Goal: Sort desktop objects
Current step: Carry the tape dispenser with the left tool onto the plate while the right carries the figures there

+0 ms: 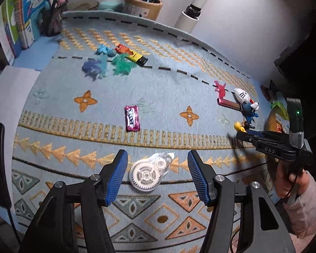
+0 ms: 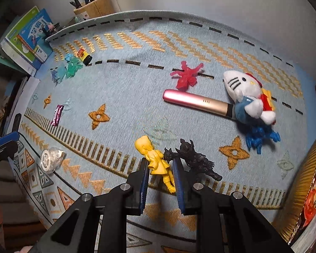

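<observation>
While the right hand-held gripper (image 2: 160, 169) squeezes its ribbed blue pads on the smooth yellow plastic figure (image 2: 155, 160), beside a spiky black figure (image 2: 197, 160), the left hand-held gripper (image 1: 158, 175) stands open around a round, clear tape roller (image 1: 147, 171) lying on the woven worktop cloth (image 1: 168, 88).

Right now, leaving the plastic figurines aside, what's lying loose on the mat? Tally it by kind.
Lighter: 1
Wrapped candy: 1
Correction tape: 1
Plush cat toy: 1
Pink-and-gold stick, which I cannot identify further: 1
Total: 5
</observation>
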Tool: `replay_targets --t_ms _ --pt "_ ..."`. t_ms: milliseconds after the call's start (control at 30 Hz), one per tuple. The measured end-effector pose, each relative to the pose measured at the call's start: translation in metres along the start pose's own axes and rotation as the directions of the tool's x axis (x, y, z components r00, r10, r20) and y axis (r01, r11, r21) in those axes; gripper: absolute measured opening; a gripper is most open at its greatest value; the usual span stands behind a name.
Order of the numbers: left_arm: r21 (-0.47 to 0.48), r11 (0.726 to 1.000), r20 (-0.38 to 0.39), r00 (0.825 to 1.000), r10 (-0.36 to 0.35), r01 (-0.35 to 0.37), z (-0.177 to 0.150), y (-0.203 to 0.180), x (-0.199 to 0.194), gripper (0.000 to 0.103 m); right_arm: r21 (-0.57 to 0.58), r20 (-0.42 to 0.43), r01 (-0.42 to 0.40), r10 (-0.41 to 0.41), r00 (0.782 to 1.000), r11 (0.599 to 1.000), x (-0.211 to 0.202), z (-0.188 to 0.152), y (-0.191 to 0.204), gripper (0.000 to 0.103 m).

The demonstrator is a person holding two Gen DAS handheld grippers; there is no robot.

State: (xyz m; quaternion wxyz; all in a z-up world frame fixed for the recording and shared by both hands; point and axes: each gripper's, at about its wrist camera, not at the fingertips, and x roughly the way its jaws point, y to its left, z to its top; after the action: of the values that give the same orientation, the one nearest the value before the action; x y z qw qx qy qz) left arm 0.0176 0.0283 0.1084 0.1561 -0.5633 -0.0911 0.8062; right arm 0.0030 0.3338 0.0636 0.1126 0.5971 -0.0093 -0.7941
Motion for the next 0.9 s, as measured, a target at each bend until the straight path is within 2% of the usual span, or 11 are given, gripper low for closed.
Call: replay_targets --t_ms 67,200,267,367,467,533,600,633,667,700,900 --pt "0.013 1.0 -0.03 1.0 -0.002 0.003 -0.008 0.006 0.002 0.062 0.001 -0.017 -0.017 0.017 1.0 1.0 -0.002 -0.009 -0.002 0.022" --pt "0.071 0.997 -0.062 0.998 -0.018 0.023 -0.018 -0.001 0.017 0.063 0.034 -0.044 -0.048 0.05 0.998 0.998 0.002 -0.022 -0.004 0.022" --pt "0.129 0.992 -0.059 0.998 0.017 -0.01 -0.019 -0.011 0.028 0.065 0.061 -0.053 -0.068 0.071 0.996 0.996 0.002 -0.024 -0.004 0.022" --pt "0.26 0.959 -0.038 0.991 0.129 -0.115 -0.022 -0.026 0.047 0.065 0.071 -0.044 -0.065 0.068 0.997 0.995 -0.003 -0.026 -0.001 0.022" --pt "0.332 0.938 -0.09 0.986 0.137 -0.1 -0.027 -0.03 0.067 0.065 0.073 -0.03 -0.076 0.079 0.996 0.994 -0.01 -0.028 0.002 0.022" --pt "0.367 0.922 -0.106 0.979 0.174 -0.124 -0.034 -0.032 0.075 0.065 0.07 -0.026 -0.072 0.074 0.997 0.995 -0.014 -0.03 0.002 0.022" --pt "0.411 0.897 -0.062 0.976 0.21 -0.166 -0.041 -0.04 0.076 0.066 0.078 -0.022 -0.08 0.082 0.996 0.994 -0.017 -0.033 0.0 0.022" --pt "0.411 0.894 -0.045 0.976 0.213 -0.176 -0.042 -0.042 0.075 0.066 0.085 -0.02 -0.086 0.088 0.996 0.993 -0.018 -0.034 -0.002 0.022" --pt "0.394 0.903 -0.044 0.977 0.207 -0.173 -0.042 -0.043 0.075 0.06 0.091 -0.018 -0.093 0.095 0.995 0.992 -0.02 -0.036 -0.003 0.022" --pt "0.377 0.909 -0.031 0.978 0.206 -0.18 -0.041 -0.044 0.073 0.048 0.095 -0.013 -0.097 0.098 0.995 0.991 -0.022 -0.038 -0.003 0.022" --pt "0.343 0.927 0.0 0.987 0.162 -0.152 -0.034 -0.076 0.058 0.047 0.129 0.041 -0.157 0.153 0.987 0.979 -0.049 -0.045 -0.013 0.022"
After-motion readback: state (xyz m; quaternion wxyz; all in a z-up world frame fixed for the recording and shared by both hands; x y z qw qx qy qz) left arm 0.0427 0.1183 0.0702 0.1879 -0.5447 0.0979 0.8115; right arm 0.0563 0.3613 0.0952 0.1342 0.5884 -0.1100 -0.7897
